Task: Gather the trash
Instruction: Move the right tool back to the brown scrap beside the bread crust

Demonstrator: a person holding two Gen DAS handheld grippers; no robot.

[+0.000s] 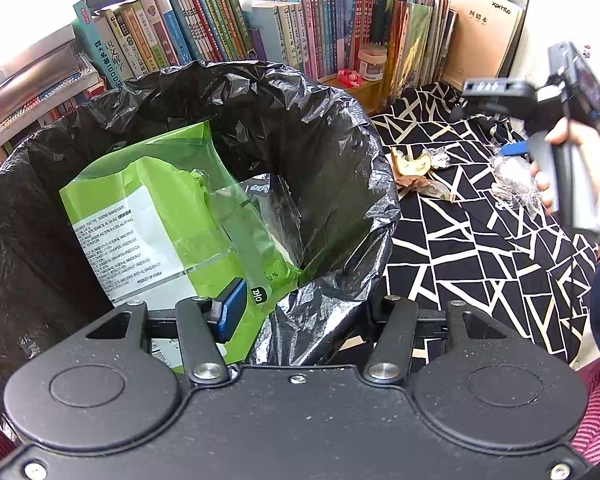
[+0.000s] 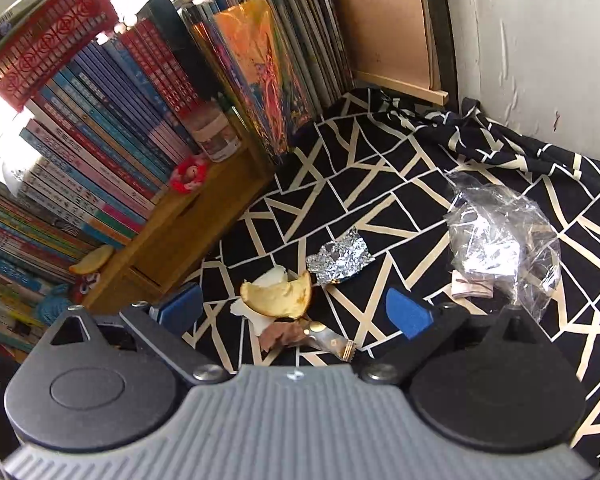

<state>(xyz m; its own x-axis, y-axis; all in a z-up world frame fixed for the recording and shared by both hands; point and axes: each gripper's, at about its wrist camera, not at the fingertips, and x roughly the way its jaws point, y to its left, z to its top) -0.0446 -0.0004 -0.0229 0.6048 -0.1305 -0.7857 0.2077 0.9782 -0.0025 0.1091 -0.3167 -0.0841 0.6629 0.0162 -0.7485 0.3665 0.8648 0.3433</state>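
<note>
Patterned cloth [image 2: 340, 184] — orange peel [image 2: 278, 294] between right fingers [image 2: 406, 312].

One bin liner [image 1: 340, 128], one green packet [image 1: 148, 216], one foil scrap [image 2: 340, 260]

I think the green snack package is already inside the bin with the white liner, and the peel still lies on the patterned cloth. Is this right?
Not fully. The liner is black, not white, as the left wrist view shows. The green snack package is inside the bin, and the peel still lies on the patterned cloth.

free: cloth [image 2: 380, 184] around scraps | blocked: books [image 2: 112, 128] left (shelf edge too), wall [image 2: 540, 40] behind
</note>
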